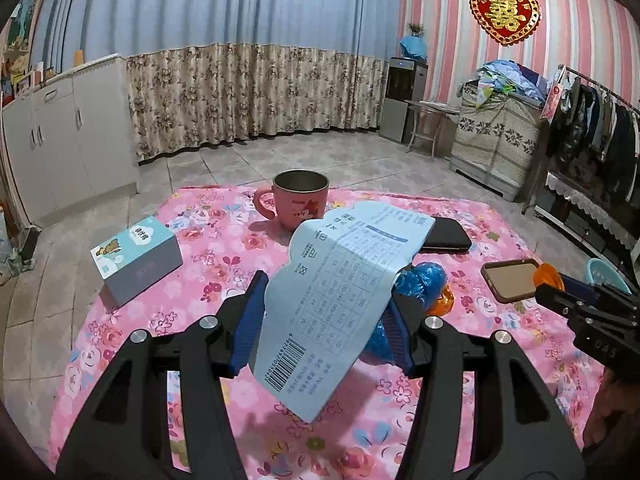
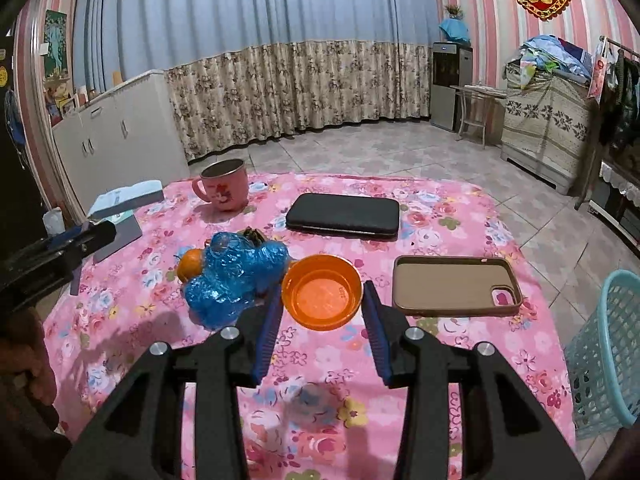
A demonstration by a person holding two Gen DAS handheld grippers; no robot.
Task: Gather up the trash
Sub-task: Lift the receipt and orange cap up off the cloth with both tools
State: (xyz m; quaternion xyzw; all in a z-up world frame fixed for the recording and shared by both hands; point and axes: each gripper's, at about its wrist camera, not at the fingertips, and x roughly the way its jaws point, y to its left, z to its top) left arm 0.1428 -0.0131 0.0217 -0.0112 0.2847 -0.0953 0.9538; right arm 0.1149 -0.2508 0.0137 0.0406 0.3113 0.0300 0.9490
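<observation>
The right gripper (image 2: 322, 312) holds a small, shallow, translucent orange plastic cup (image 2: 321, 291) clear of the table, its blue pads pressed on the rim at the cup's nine and three o'clock, with the open mouth turned up and toward the camera. What the next move appears to turn on is the light blue plastic mesh basket (image 2: 604, 354), which stands on the tiled floor off the table's edge at about four o'clock from these jaws and lower than the pink floral tablecloth (image 2: 452, 352); I judge it the likely bin, so the cup would have to travel right and down past the brown phone case (image 2: 454, 286) lying at two o'clock. The cup is round, so no long axis matters for the drop. The left gripper (image 1: 324, 312) has its jaws about half spread, with a pale blue printed paper tag (image 1: 340, 280) pinched between the pads, its long axis running from the barcode end near the camera up toward one o'clock, where it arches over the pink cartoon mug (image 1: 300, 202). Crumpled blue plastic film (image 2: 236, 284) with an orange fruit or peel (image 2: 188, 264) tucked against it sits at ten o'clock from the right jaws, nearer the left gripper. The right hand is clearly the nearer one to the basket; the left would have to cross the table.
</observation>
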